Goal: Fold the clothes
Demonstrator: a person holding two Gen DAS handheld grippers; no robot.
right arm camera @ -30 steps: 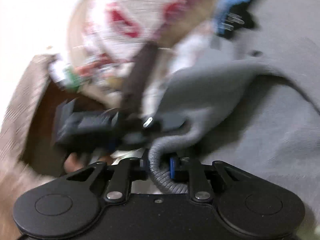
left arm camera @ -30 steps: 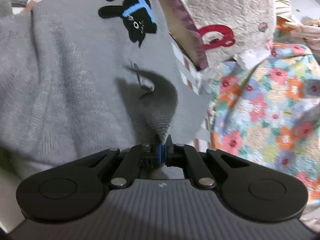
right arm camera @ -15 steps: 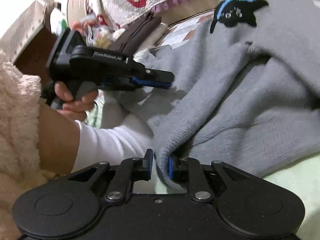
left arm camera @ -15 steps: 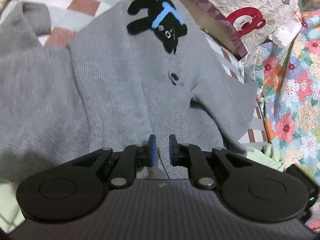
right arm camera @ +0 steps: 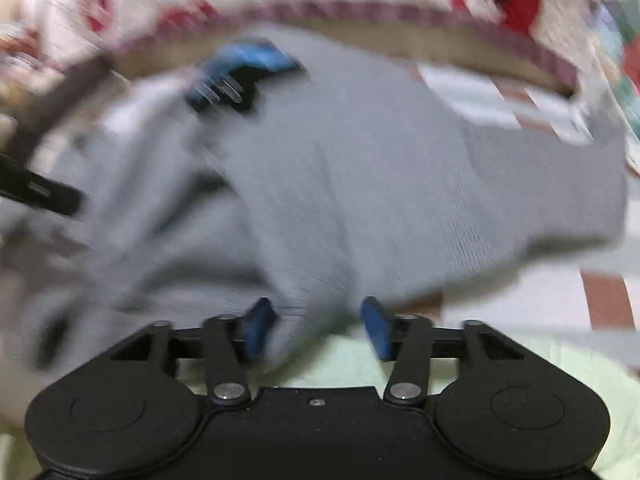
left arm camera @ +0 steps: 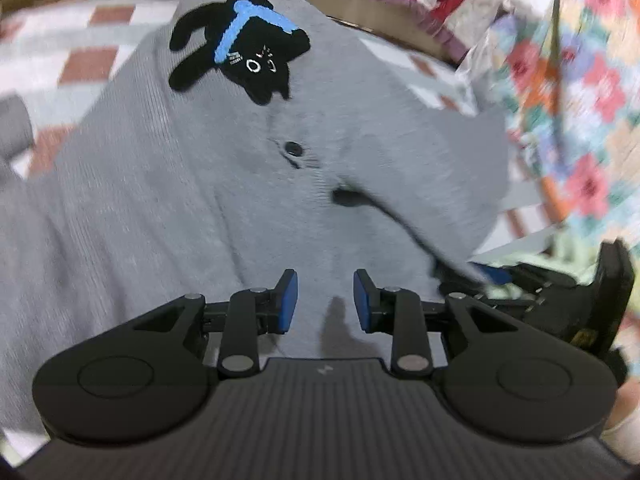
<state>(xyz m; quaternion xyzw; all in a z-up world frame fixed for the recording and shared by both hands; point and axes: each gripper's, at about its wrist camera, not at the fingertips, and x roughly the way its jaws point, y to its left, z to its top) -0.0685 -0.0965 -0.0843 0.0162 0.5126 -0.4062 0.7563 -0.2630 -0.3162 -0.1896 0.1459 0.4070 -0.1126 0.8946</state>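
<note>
Both tongs, left (left arm camera: 325, 301) and right (right arm camera: 318, 328), gape over the grey cardigan (left arm camera: 248, 200).

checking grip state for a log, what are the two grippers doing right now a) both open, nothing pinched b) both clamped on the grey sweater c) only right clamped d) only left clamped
a: the left gripper and right gripper both show blue pads spread apart, with the grey sweater lying loose.

My left gripper (left arm camera: 325, 301) and right gripper (right arm camera: 317, 328) are matte black, with blue pads (left arm camera: 289, 300), silver pivot screws and ribbed bodies.
</note>
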